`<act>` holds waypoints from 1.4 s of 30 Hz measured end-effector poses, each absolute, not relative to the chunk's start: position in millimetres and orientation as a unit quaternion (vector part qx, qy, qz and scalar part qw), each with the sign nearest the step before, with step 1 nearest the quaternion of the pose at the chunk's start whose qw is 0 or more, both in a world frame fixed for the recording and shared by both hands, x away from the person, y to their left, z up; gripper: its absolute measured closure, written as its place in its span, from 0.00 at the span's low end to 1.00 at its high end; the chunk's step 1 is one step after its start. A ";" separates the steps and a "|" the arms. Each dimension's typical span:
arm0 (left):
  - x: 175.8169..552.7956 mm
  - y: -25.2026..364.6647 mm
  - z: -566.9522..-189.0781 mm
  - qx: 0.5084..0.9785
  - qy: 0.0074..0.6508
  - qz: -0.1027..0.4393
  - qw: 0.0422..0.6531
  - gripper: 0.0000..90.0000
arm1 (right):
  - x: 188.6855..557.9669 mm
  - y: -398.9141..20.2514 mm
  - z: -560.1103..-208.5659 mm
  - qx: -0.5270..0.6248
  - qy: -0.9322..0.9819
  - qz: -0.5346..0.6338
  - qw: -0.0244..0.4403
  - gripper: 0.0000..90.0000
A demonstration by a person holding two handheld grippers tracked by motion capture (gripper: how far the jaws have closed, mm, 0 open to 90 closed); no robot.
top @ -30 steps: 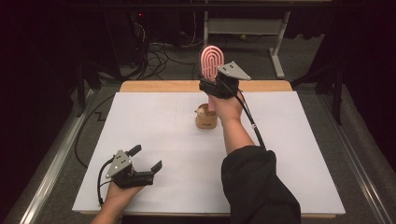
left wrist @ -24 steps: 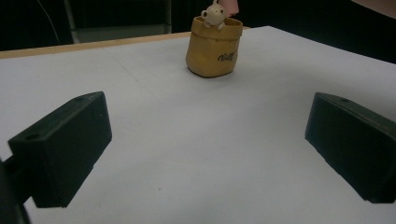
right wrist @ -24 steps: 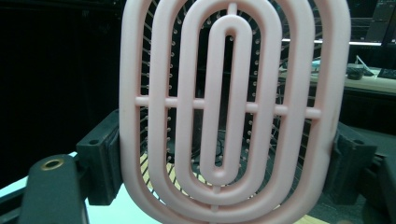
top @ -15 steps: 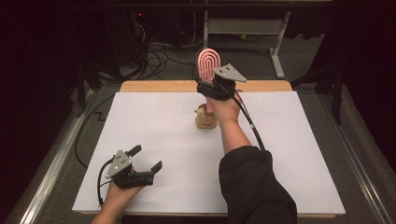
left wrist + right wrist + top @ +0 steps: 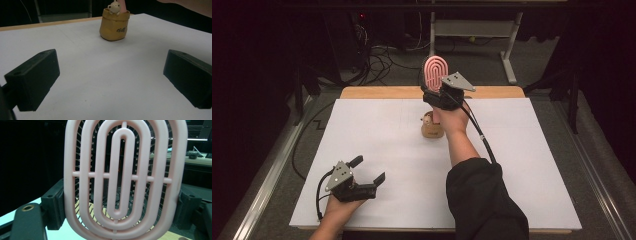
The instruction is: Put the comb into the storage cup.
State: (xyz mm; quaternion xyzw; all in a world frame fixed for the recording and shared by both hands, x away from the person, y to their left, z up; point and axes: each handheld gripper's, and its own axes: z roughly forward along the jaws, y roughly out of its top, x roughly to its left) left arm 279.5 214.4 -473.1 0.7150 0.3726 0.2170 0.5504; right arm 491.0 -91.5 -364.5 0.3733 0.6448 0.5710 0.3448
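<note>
The right gripper [image 5: 438, 86] has its black jaws closed tight on the sides of a pink oval plastic hairbrush with a vented, ringed head [image 5: 435, 72], which stands upright above the far edge of the table; in the right gripper view the brush head [image 5: 123, 178] sits between the two jaws, its thin bristles showing through the slots. The left gripper [image 5: 368, 170] rests low at the near left with its jaws spread wide and nothing between them (the left gripper view looks out between them across bare sheet).

The large white sheet-covered table [image 5: 522, 165], with a strip of pale wood along its far edge, carries everything. On it, just beneath the person's right hand [image 5: 454, 120], stands a small tan bag-shaped holder [image 5: 430, 129] with a tiny cream bear figure peeking over its rim [image 5: 114, 7]. The brush is held well above this holder, not in it.
</note>
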 end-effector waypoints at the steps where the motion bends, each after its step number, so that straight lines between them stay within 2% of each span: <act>1: 279.6 214.5 -473.1 0.715 0.373 0.218 0.550 0.02 | 491.0 -92.3 -365.8 0.376 0.644 0.573 0.342 0.22; 42: 280.1 213.7 -474.7 0.717 0.373 0.210 0.550 0.01 | 489.8 -93.7 -399.7 0.384 0.642 0.575 0.333 0.22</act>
